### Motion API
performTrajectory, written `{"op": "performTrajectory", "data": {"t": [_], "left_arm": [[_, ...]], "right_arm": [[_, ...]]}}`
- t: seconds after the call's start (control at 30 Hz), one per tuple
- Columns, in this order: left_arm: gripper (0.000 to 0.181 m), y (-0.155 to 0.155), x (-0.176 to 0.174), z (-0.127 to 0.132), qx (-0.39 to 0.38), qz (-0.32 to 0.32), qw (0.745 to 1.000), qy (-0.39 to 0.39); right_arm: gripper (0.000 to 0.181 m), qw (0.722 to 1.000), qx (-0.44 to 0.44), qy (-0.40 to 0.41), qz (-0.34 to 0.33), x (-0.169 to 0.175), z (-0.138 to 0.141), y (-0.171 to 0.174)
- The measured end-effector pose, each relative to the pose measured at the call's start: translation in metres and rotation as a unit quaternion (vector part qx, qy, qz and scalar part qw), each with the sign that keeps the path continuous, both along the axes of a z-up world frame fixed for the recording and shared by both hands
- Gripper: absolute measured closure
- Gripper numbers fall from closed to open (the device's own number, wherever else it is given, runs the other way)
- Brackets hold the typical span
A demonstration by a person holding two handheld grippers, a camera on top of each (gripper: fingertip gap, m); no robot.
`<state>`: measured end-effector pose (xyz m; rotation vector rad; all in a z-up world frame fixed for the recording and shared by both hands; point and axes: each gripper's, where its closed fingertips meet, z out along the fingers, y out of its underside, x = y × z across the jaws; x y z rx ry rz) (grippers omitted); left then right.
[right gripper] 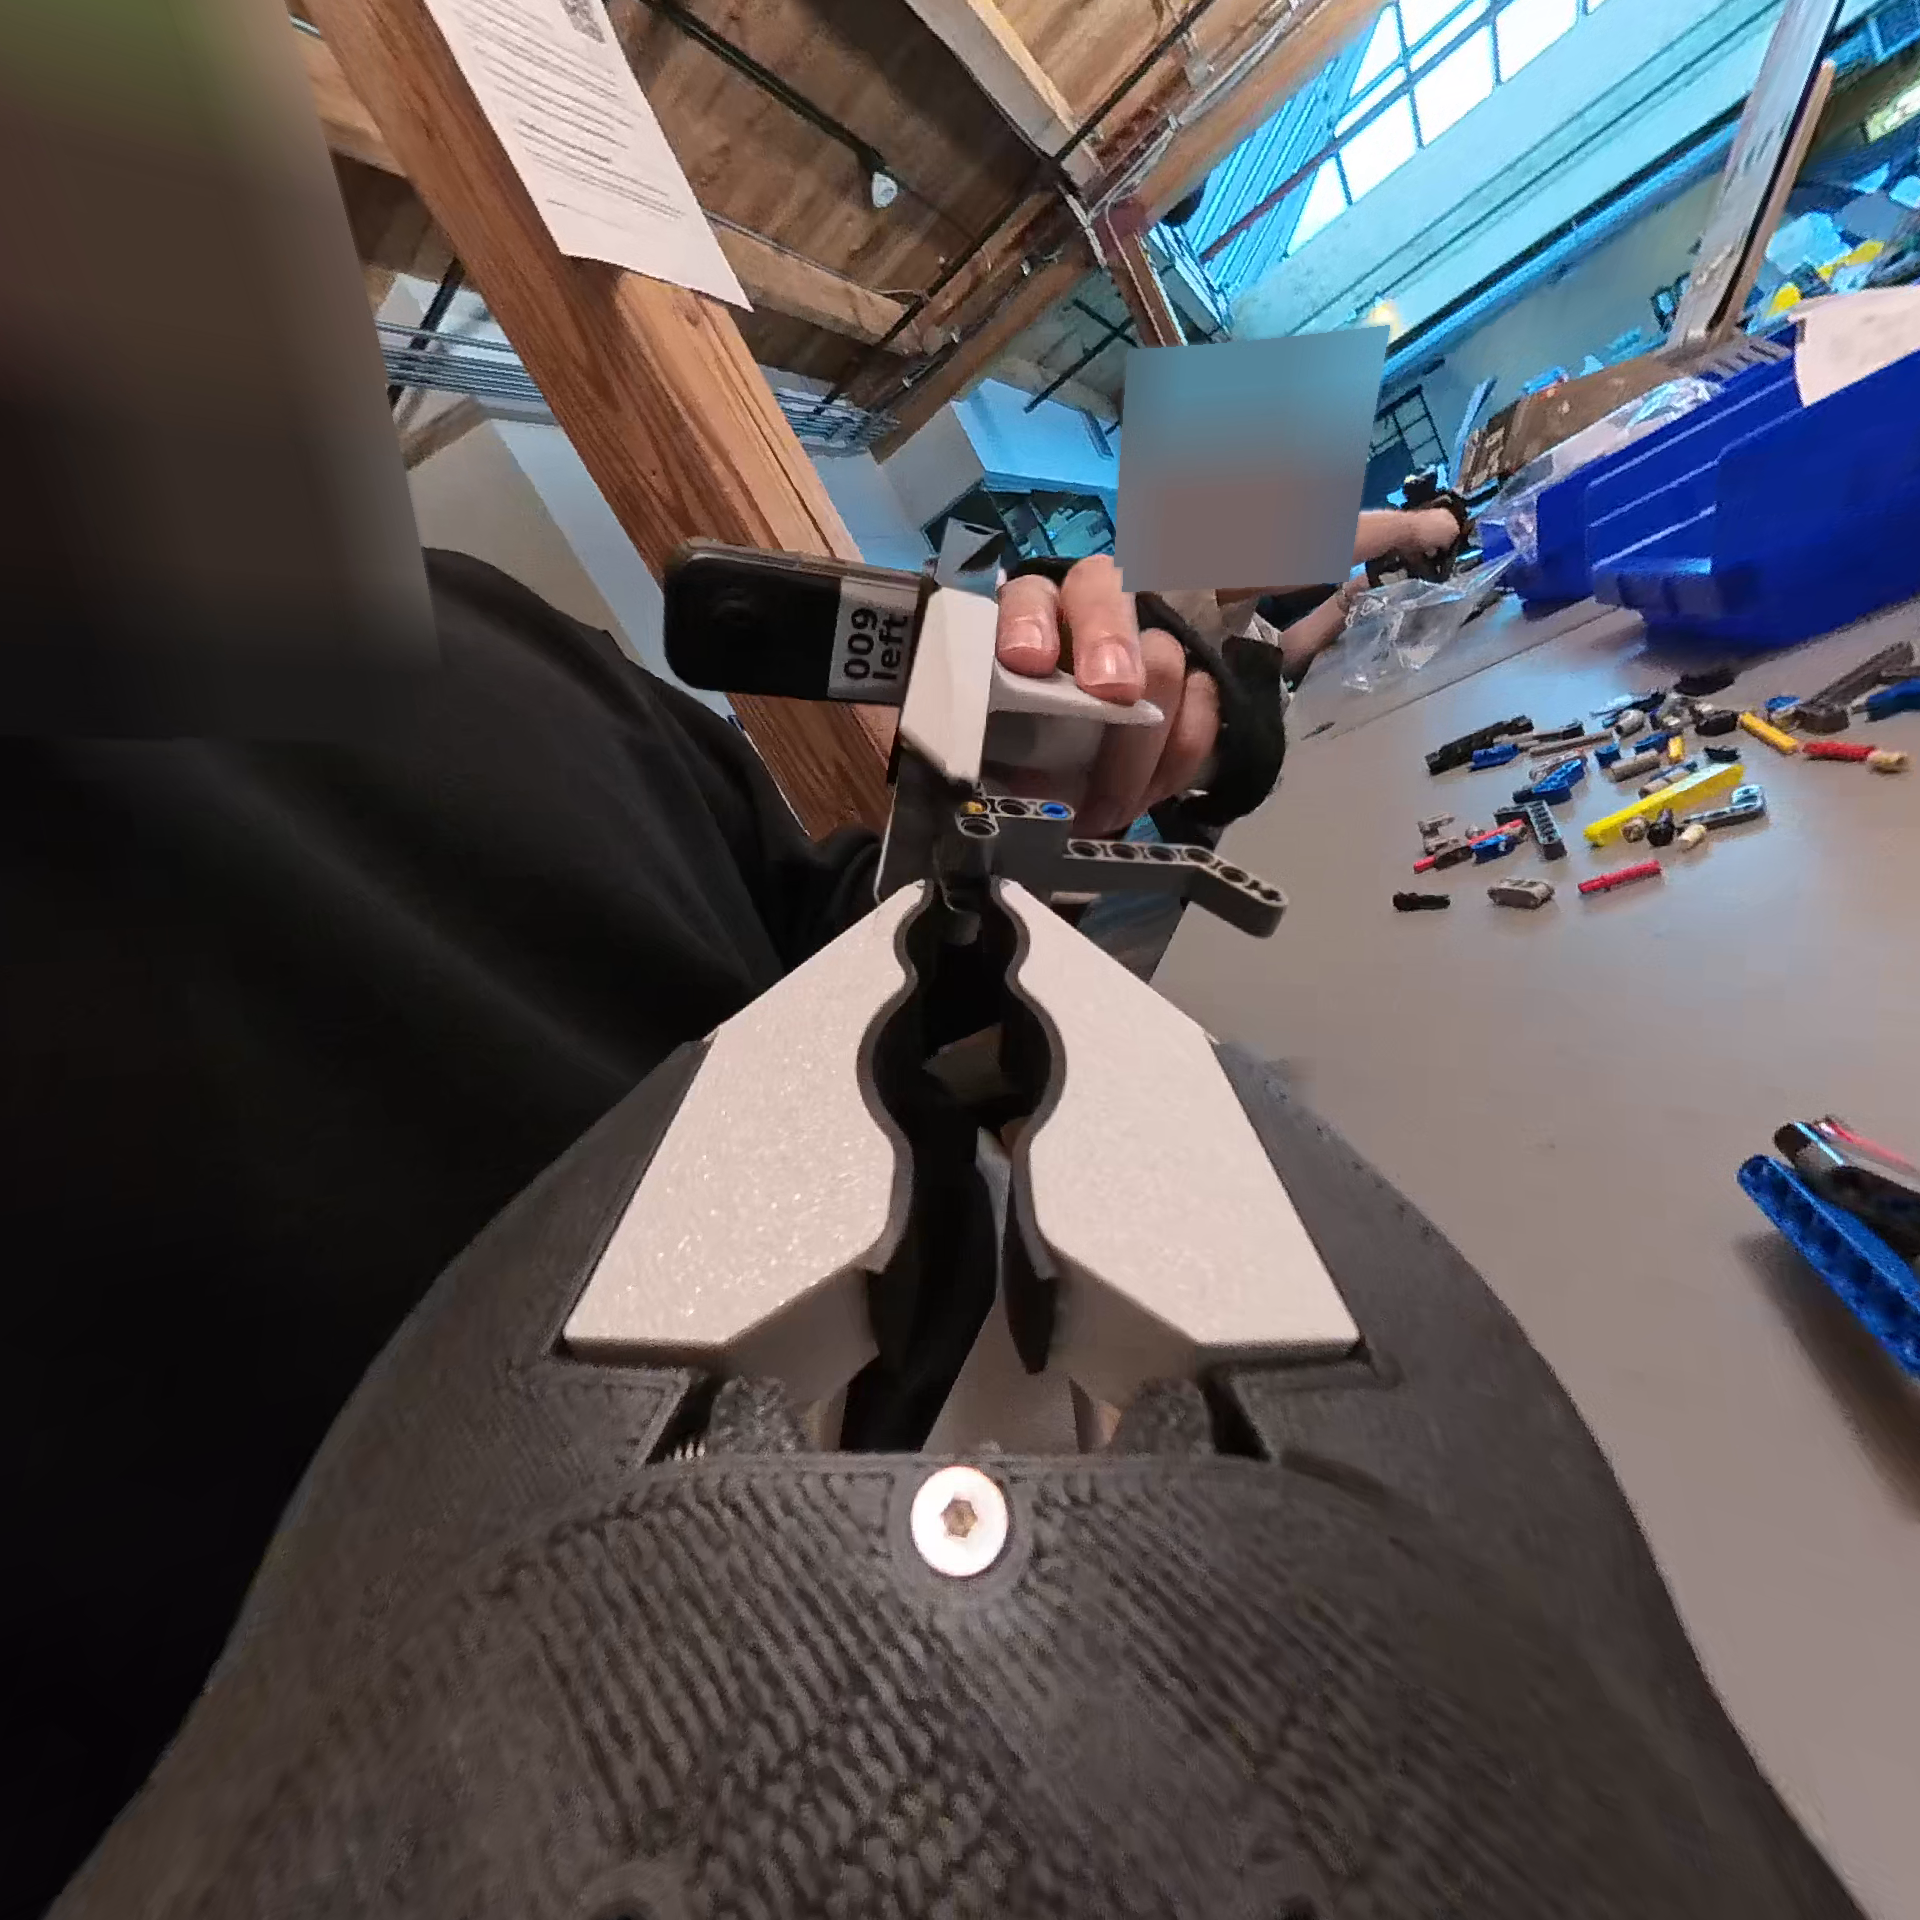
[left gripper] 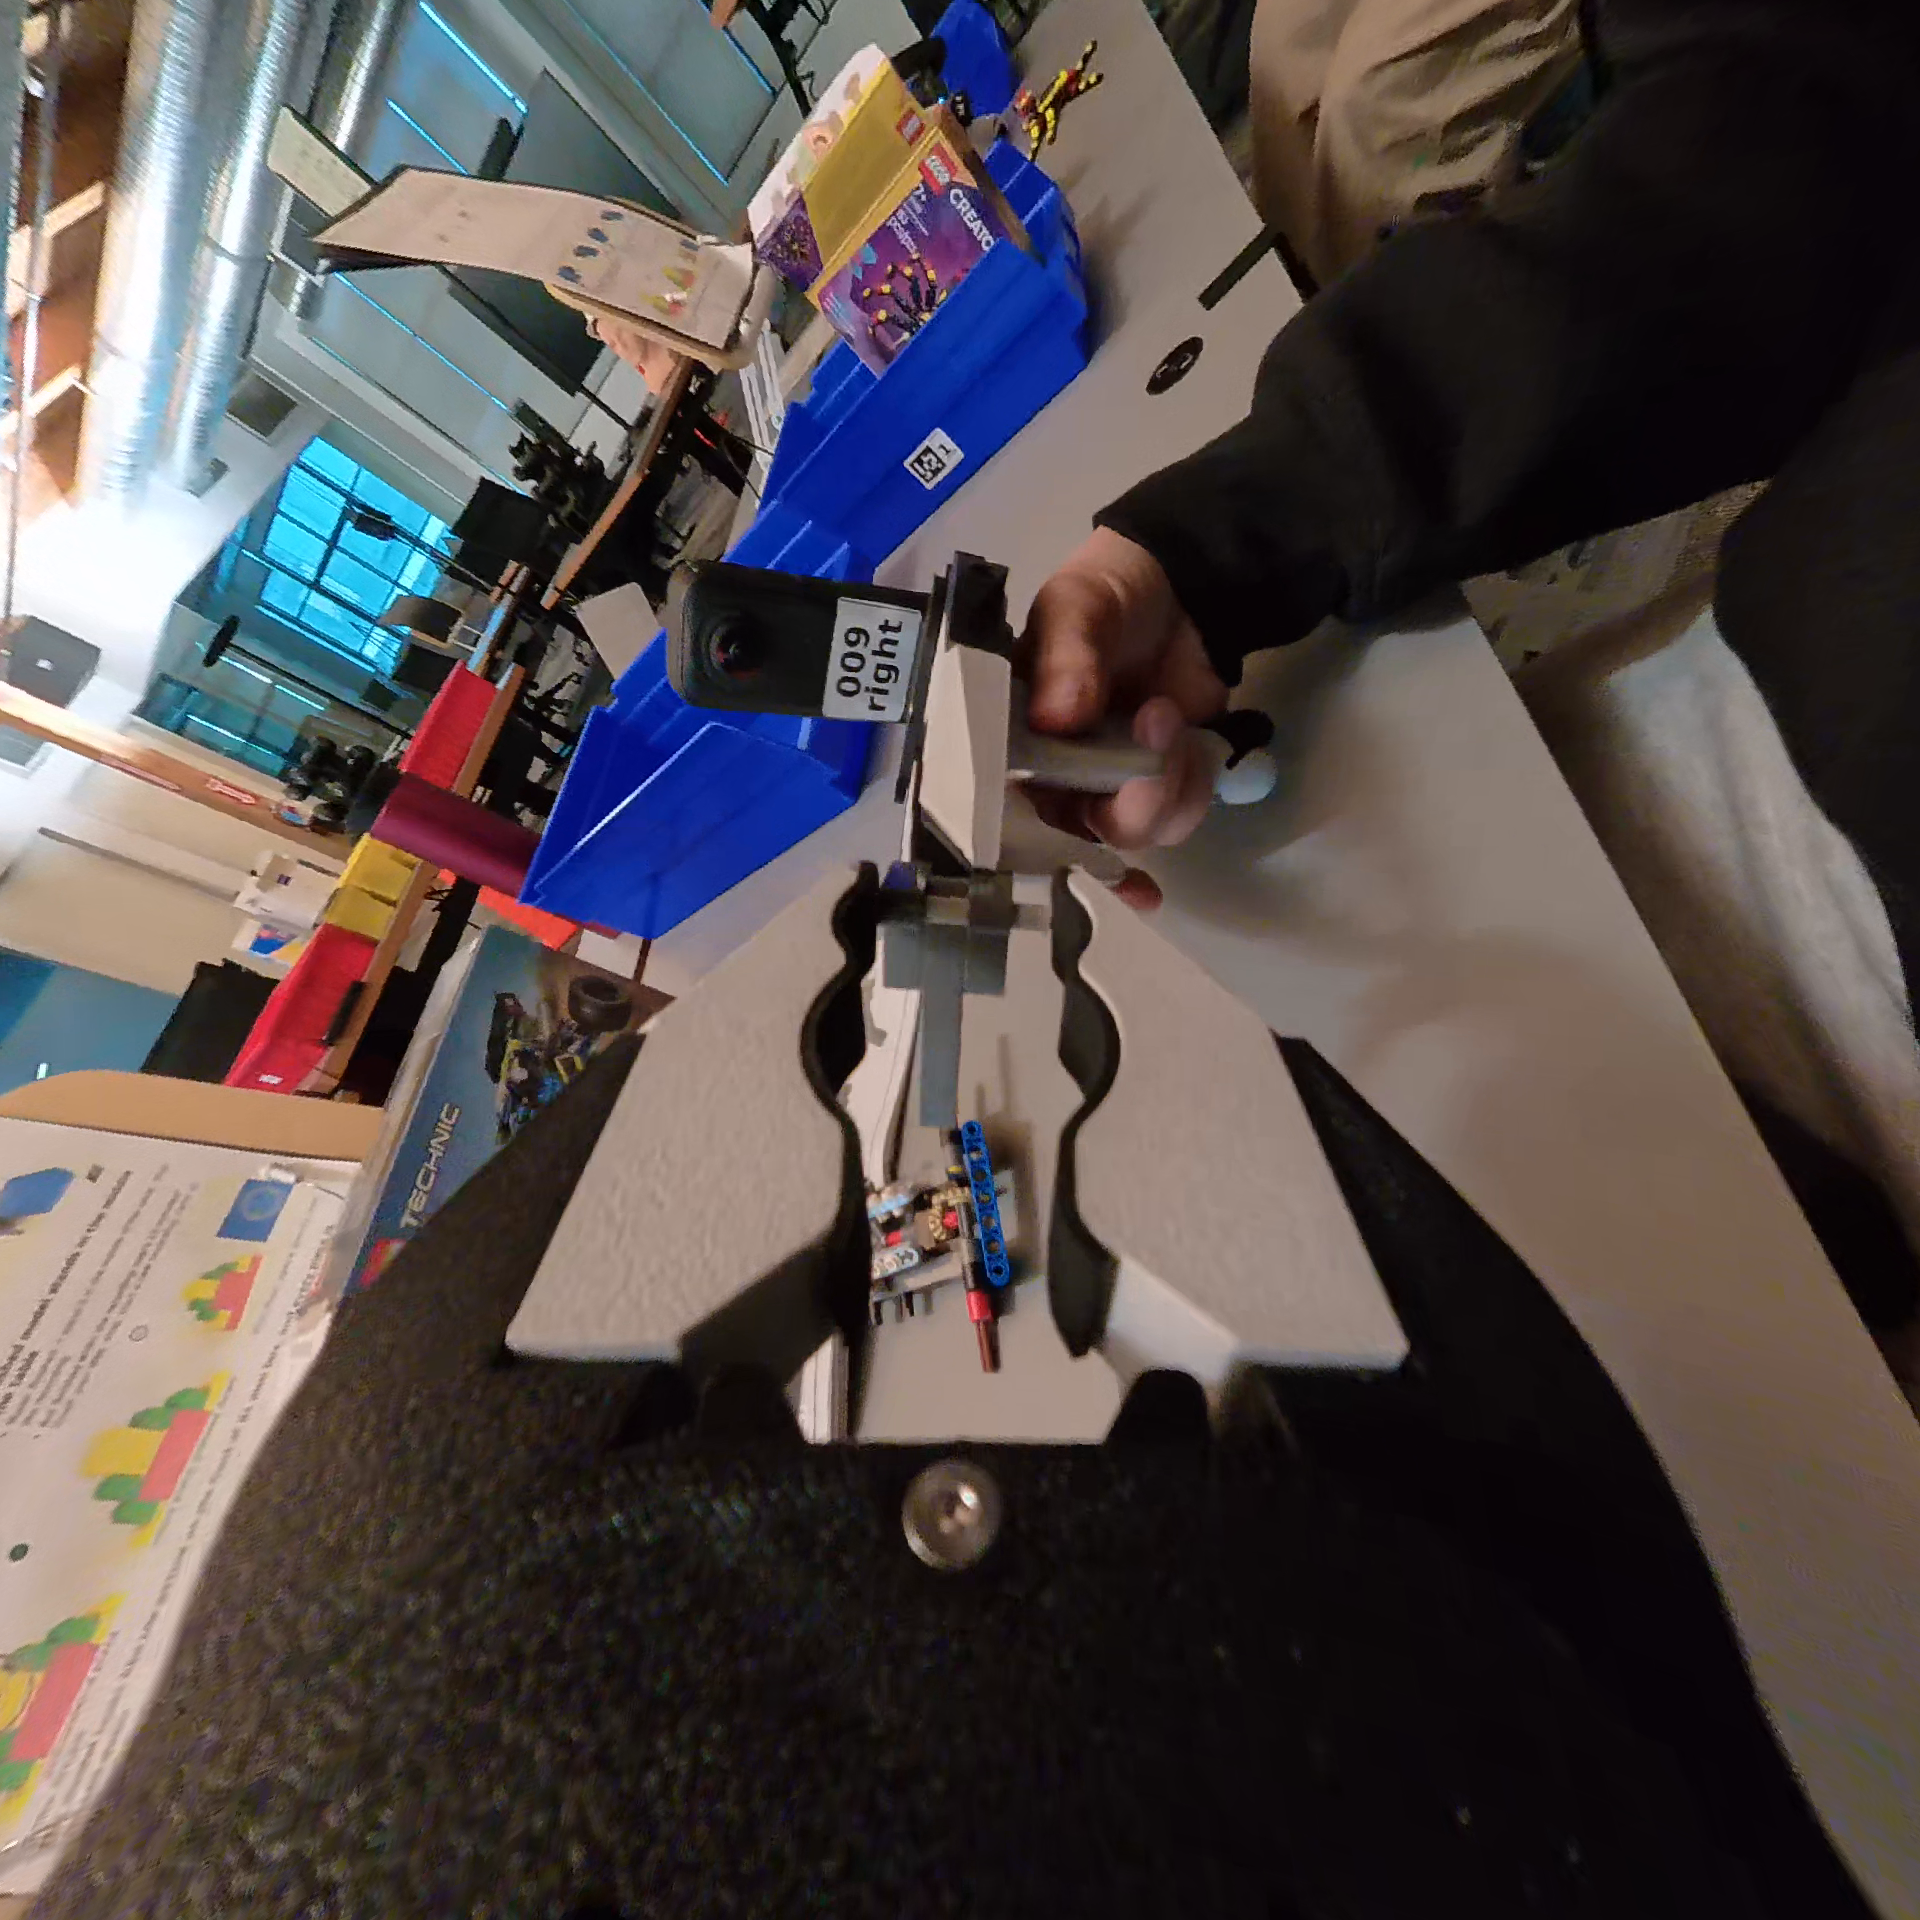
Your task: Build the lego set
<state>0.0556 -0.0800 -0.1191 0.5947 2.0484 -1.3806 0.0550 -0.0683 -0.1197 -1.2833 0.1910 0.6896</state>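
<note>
a: how far has the build got?

b: early, by the look of it. the grey beam piece point(right gripper: 1122, 857), an angled part with a row of holes and a couple of pins in it, is the only joined part held up. a small built section point(left gripper: 940, 1226) with a blue strip and a red pin lies on the table point(left gripper: 1455, 1039), and many loose parts point(right gripper: 1621, 790) are scattered farther off, so most of the set seems left to do.

a: where is the grey beam piece relative to the grippers?

b: it sits right where the two tips meet. the left gripper point(left gripper: 951, 909) has its tips pinched on the piece's near end; the wider gap lower down is only the wavy profile of its fingers point(left gripper: 707, 1143).

a: and the other one?

b: the right gripper point(right gripper: 961, 899) is nearly closed, its tips nipping a small dark peg that stands at the beam's end, apparently being pushed in. the long arm of the beam sticks out sideways toward the loose parts.

a: anything else nearby?

b: blue bins point(left gripper: 914, 416) with set boxes, and a blue plate point(right gripper: 1829, 1247) at the table edge.
</note>
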Motion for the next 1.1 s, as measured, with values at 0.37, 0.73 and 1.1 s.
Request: {"op": "performTrajectory", "data": {"t": [0.37, 0.73, 1.1], "left_arm": [[0.151, 0.005, 0.014, -0.007, -0.001, 0.038, 0.999, 0.027], [0.151, 0.011, 0.02, -0.029, 0.013, 0.061, 0.992, 0.112], [0.151, 0.016, 0.034, -0.035, -0.046, 0.083, 0.951, 0.295]], "right_arm": [[0.175, 0.999, -0.005, 0.021, -0.029, 0.012, -0.005, -0.003], [0.175, 0.996, -0.065, 0.042, -0.034, 0.017, -0.026, 0.003], [0.131, 0.928, -0.155, -0.25, -0.227, 0.035, -0.023, -0.002]]}}
